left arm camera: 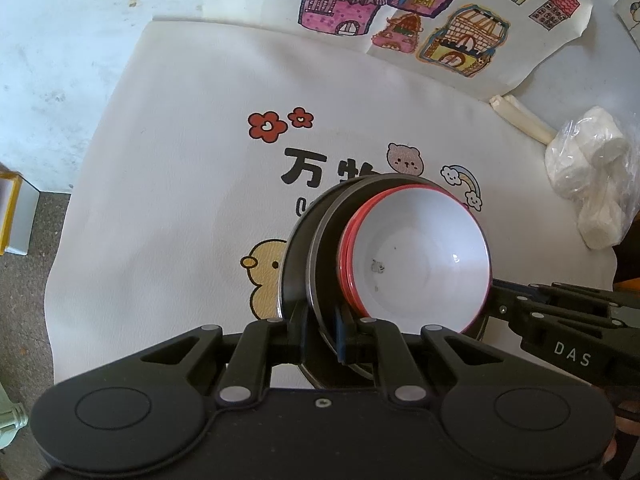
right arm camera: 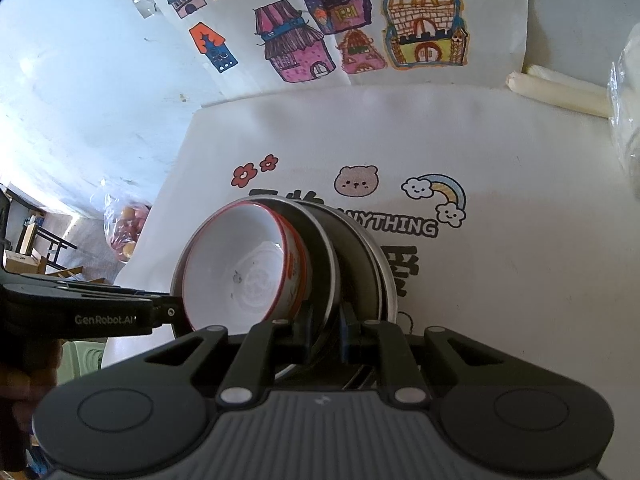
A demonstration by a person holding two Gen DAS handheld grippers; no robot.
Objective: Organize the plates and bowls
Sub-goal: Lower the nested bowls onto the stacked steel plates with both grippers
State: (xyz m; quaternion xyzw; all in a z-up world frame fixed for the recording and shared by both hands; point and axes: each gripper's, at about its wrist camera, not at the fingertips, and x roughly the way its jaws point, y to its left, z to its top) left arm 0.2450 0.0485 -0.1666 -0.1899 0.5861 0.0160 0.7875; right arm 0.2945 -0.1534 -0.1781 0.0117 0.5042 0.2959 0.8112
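A stack of dishes is held on edge above the white printed mat [left arm camera: 180, 184]: a white bowl with a red rim [left arm camera: 416, 256] nested in two dark metal plates [left arm camera: 320, 264]. My left gripper [left arm camera: 324, 332] is shut on the rims of the plates from one side. My right gripper [right arm camera: 326, 330] is shut on the plates [right arm camera: 348, 256] from the opposite side, with the bowl [right arm camera: 240, 268] to its left. Each gripper shows in the other's view: the right gripper's arm [left arm camera: 560, 320] and the left gripper's arm [right arm camera: 100, 312].
Paper sheets with coloured house drawings [left arm camera: 400, 12] lie behind the mat. A clear bag of white items [left arm camera: 592, 176] and white sticks [left arm camera: 520, 116] lie at the right. A bag of fruit [right arm camera: 124, 228] sits beyond the mat's left edge.
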